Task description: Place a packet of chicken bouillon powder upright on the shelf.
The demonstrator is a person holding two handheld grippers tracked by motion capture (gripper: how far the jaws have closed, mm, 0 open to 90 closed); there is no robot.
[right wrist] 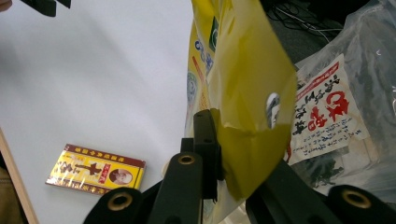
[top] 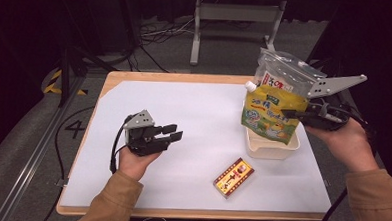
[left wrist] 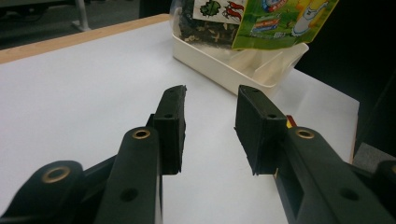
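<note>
My right gripper (top: 287, 113) (right wrist: 223, 127) is shut on the edge of a yellow-green spouted pouch (top: 266, 113) (right wrist: 243, 79) and holds it upright over a white tub (top: 272, 148) at the table's right. A clear bag with a red-and-white label (top: 281, 74) (right wrist: 334, 109) stands in the tub behind the pouch. My left gripper (top: 175, 131) (left wrist: 211, 95) rests at mid-left of the white mat, open with nothing between its jaws, pointing toward the tub (left wrist: 224, 70). The pouch (left wrist: 280, 21) and the bag (left wrist: 205, 21) hang at the top of the left gripper view.
A flat red-and-yellow box (top: 233, 177) (right wrist: 95, 169) lies on the white mat (top: 194, 105) near the front edge, between the two hands. The wooden table edge (top: 185, 77) frames the mat. Cables and a metal stand (top: 233, 14) are on the floor beyond.
</note>
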